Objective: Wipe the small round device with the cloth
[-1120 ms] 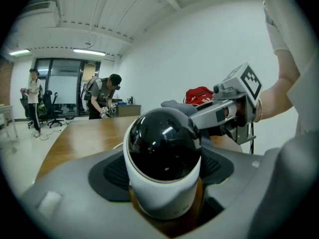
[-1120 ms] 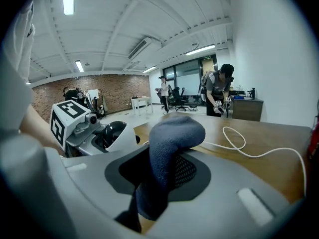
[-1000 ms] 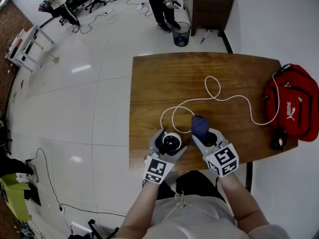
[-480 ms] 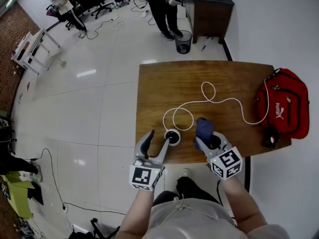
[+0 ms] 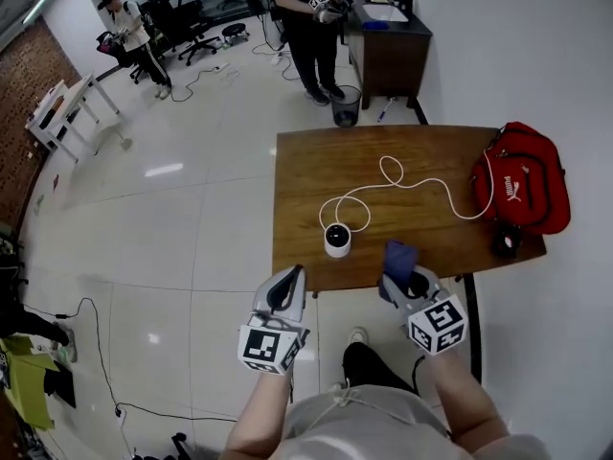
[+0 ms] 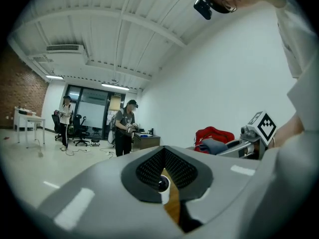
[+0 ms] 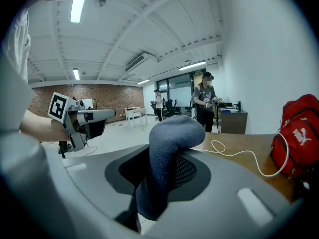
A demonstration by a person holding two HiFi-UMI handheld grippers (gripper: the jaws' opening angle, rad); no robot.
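Note:
The small round white device (image 5: pixel 337 239) with a dark top stands alone near the front edge of the wooden table (image 5: pixel 450 151). Its white cable (image 5: pixel 402 185) loops away behind it. My left gripper (image 5: pixel 290 279) hangs off the table's front edge over the floor, jaws shut with nothing in them. In the left gripper view the device (image 6: pixel 162 184) shows far off through the slit of the left gripper (image 6: pixel 165 169). My right gripper (image 5: pixel 397 278) is shut on the blue cloth (image 5: pixel 398 257) at the table's front edge, right of the device. The cloth (image 7: pixel 167 153) folds over the right gripper's (image 7: pixel 159 178) pads.
A red bag (image 5: pixel 520 178) lies at the table's right end, with a small dark object (image 5: pixel 505 241) in front of it. Beyond the table are a waste bin (image 5: pixel 348 104), a dark desk (image 5: pixel 388 41) and people standing. White floor lies to the left.
My left gripper has let go of the device, drawn back off the table and shut. The right gripper with the cloth has also backed away from the device.

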